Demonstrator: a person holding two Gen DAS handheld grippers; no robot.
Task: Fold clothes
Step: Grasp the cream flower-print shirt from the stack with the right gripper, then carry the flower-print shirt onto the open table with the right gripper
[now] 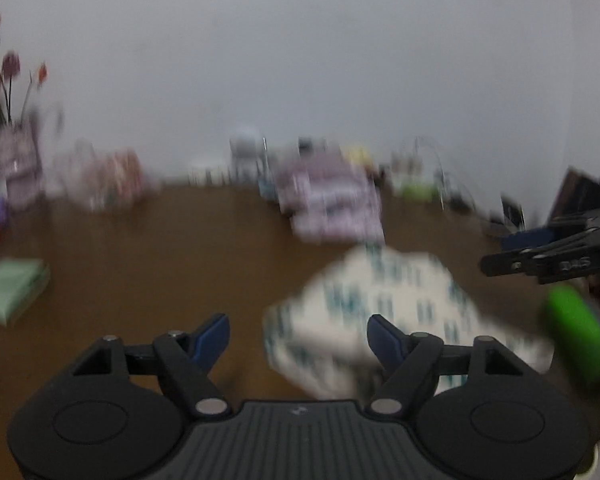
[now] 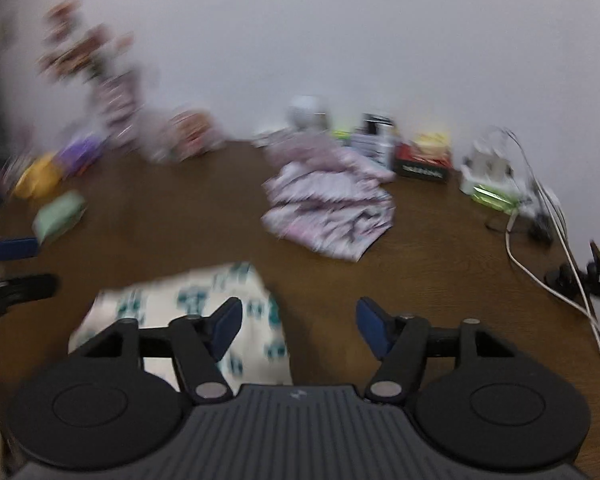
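Only one marking partly legible: pale raised characters, perhaps "D45", on the black arm of the right gripper, far right of the left gripper's spread fingers. Small pale logo on each ribbed gripper body, too small to read. Print on the boxes beyond the right fingers, blurred past reading.

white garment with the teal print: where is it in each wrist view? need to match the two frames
Left wrist: white teal-print garment lies lower right of centre, behind the right-hand fingertip of the open left gripper.
Right wrist: same garment lies lower left, partly behind the left-hand fingertip of the open right gripper.
Shared landmark: the pink-and-white patterned clothes pile further back on the brown table.
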